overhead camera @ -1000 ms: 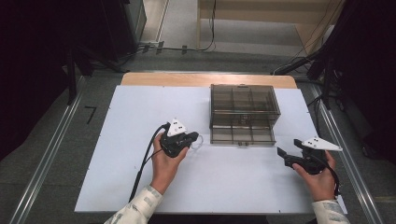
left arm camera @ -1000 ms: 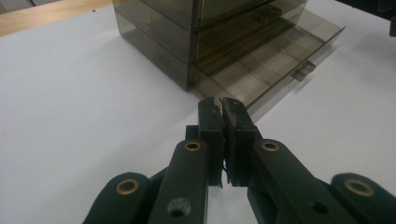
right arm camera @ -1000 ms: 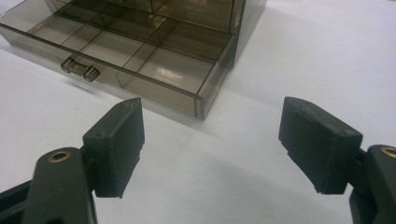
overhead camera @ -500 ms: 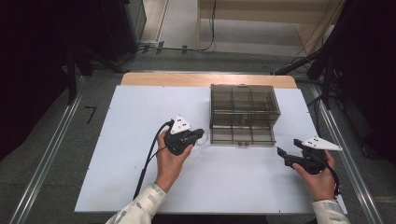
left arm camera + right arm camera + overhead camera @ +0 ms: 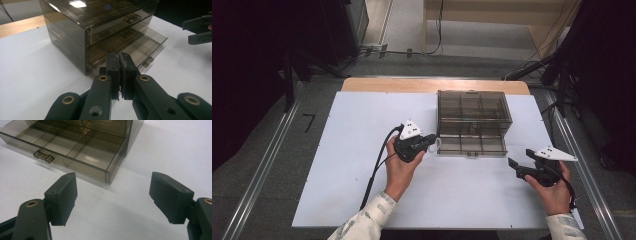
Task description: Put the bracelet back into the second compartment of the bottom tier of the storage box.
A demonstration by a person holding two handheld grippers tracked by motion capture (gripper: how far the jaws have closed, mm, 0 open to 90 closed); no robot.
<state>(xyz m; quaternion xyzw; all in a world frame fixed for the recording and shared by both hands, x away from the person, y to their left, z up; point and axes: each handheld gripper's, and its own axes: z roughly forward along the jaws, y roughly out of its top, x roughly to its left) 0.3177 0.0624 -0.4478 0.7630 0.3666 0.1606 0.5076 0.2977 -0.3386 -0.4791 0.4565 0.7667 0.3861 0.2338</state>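
On a white table (image 5: 362, 150) sits one smoky, see-through plastic drawer cabinet (image 5: 472, 117), toward the far right. It has three drawers; the bottom drawer (image 5: 75, 152) is pulled out, showing divided compartments and a small handle (image 5: 43, 156). Two hand-held grippers are present. At the cabinet's left front corner, the left gripper (image 5: 119, 65) has its jaws pressed together with nothing between them. Apart from the cabinet at its front right, the right gripper (image 5: 112, 188) has its jaws spread wide over bare table.
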